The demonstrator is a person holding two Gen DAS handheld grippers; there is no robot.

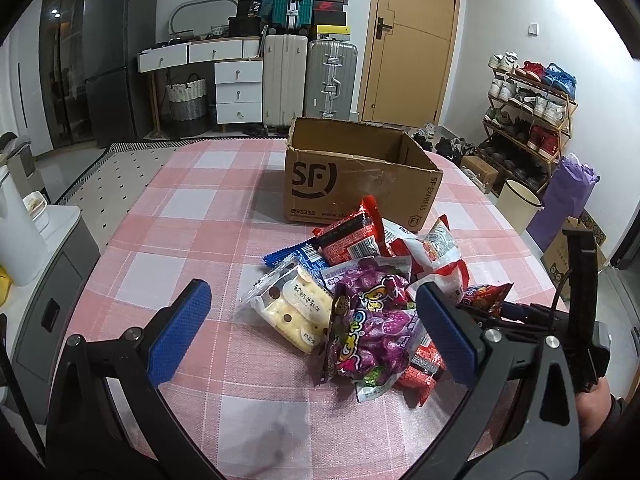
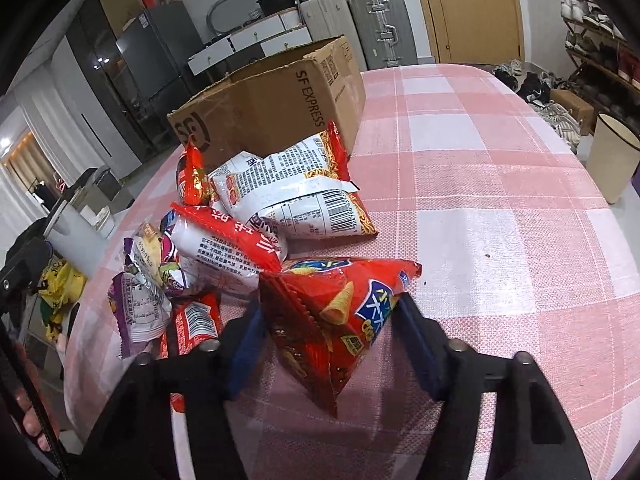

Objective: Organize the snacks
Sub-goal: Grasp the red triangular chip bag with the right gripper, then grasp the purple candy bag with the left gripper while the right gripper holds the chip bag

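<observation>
Sitting between right claw (image 2: 332,344) pads: red snack bag (image 2: 340,312)

Suitcases (image 1: 308,80), wooden door (image 1: 412,36), shoe rack (image 1: 528,120).

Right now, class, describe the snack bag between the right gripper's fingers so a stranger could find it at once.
Start at the cardboard box on the pink checked tablecloth. A snack pile spreads out in front of it. At its near end sits the red bag: pyramid-shaped, showing a cone-shaped crisp and a blue patch, between the right gripper fingers.
</observation>
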